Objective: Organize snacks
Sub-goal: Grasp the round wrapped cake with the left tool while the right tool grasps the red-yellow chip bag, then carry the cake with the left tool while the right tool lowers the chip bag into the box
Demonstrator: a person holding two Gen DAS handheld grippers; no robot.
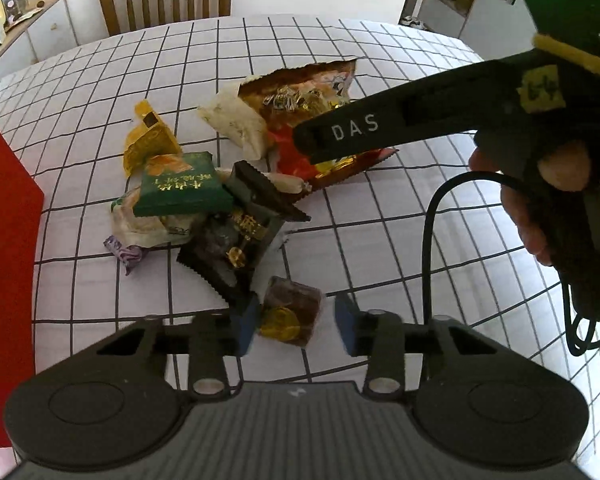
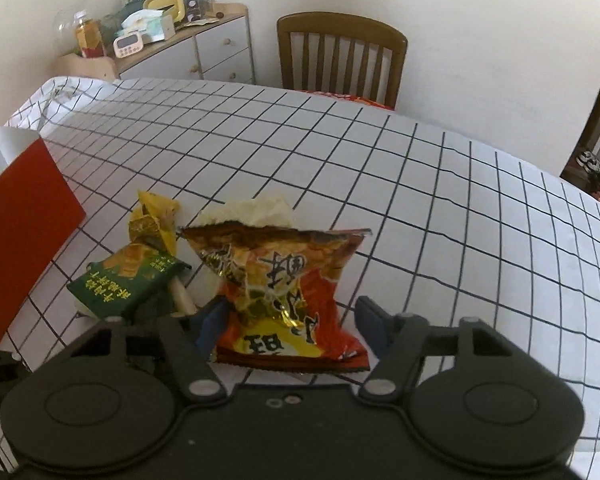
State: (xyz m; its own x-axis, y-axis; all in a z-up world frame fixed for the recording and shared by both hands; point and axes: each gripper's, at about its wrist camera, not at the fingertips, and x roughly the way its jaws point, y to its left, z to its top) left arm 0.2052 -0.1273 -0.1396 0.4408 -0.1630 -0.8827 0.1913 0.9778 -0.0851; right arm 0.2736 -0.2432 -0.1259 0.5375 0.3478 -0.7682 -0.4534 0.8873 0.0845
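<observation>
Bag (image 2: 288, 296) lies flat, torn mouth pointing away.

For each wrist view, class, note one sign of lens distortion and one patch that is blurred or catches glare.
Left wrist view: the tablecloth grid bows into curves; the left gripper fingertips look smeared. Right wrist view: grid lines fan and bend toward the edges, the corners darken; the foil of the red snack bag glints bright yellow.
</observation>
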